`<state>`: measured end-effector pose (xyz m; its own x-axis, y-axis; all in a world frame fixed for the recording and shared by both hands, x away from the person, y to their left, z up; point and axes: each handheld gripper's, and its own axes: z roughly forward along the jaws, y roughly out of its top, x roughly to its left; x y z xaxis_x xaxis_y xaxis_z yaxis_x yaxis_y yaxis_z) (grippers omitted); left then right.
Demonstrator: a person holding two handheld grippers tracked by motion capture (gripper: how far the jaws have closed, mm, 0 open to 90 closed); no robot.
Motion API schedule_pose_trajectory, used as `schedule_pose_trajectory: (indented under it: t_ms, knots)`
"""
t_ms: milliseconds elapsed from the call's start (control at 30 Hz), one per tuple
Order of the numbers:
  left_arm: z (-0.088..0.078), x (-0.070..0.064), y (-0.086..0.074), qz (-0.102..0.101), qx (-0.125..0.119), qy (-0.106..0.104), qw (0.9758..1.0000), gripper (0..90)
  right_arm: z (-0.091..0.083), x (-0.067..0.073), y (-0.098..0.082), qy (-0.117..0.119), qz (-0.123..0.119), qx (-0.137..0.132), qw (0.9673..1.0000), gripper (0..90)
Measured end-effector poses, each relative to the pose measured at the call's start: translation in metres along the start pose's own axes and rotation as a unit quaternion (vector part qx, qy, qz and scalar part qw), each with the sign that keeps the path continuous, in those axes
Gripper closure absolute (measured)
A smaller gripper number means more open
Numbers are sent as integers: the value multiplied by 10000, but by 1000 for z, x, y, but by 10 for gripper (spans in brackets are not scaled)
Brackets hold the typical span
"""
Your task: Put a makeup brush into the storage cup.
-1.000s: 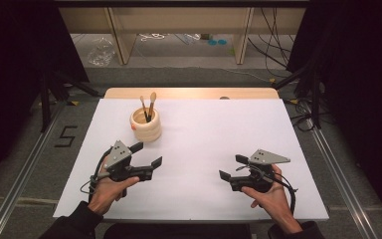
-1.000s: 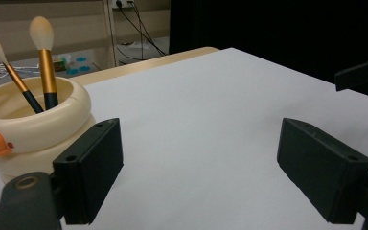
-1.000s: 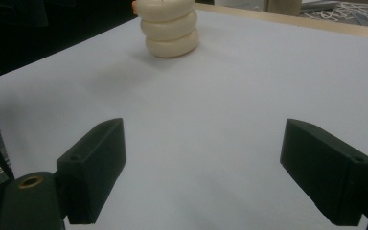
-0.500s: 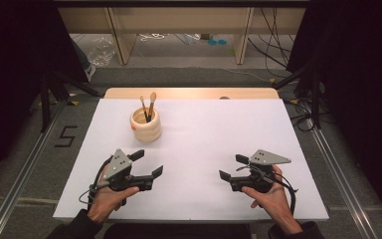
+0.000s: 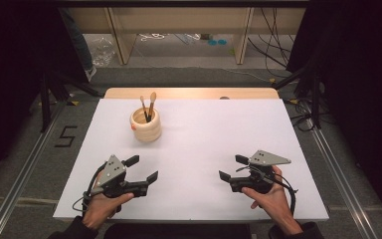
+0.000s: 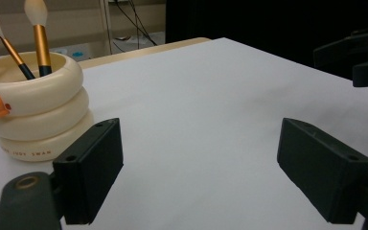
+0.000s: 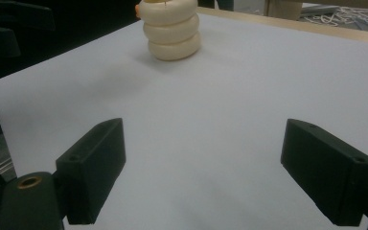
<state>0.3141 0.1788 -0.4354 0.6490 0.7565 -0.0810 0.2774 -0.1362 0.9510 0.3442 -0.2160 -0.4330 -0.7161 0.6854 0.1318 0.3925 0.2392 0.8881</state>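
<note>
Table (image 5: pixel 204 149): white top, seen from above.
Holder (image 5: pixel 145 125): cream ringed pot with two makeup brushes (image 5: pixel 148 106) standing in it, on the far left part of the table.
Left gripper (image 5: pixel 142 168): jaws wide apart, holding nothing; the holder is beyond it, well apart.
Right gripper (image 5: pixel 233 167): jaws wide apart, empty; the holder is far off, diagonally across the table.

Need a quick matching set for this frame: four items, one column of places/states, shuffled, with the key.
Items
1. cream ringed brush holder
2. two gold-handled makeup brushes
3. left gripper
4. right gripper

Places/states
A. open, near right of the white table
B. standing in the holder
C. open, near left
D. far left of the table, orange duck bill on its side

Pairs: 1-D, 2-B, 3-C, 4-A
</note>
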Motion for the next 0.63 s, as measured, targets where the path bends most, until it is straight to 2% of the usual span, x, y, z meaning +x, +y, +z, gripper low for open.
schedule_pose_trajectory:
  t_ms: [33,167,200,267,367,433,533,567,633]
  knots:
    - [0,0,0,75,23,-31,10000,159,0,0,0,22,4,0,10000,162]
    - [-2,-5,-4,-27,53,-53,10000,159,0,0,0,11,-1,-3,10000,162]
    - [-2,-5,-4,52,72,-72,9999,159,0,0,0,20,-2,-3,10000,162]
    - [-3,-5,-5,79,82,-31,9999,159,0,0,0,26,-2,-16,10000,162]
    - [-2,-3,-5,49,61,-31,10000,159,1,0,0,49,26,-39,10000,162]
    - [-3,-4,-5,-71,60,4,10000,159,0,0,0,29,6,18,10000,163]
    - [-2,-4,-5,-69,44,7,10000,159,0,0,0,7,2,-2,10000,162]
    - [-3,-3,-5,5,77,14,10000,159,0,0,0,12,2,-4,10000,162]
    - [-2,-3,-5,-31,79,9,10000,159,0,0,0,10,4,-1,10000,162]
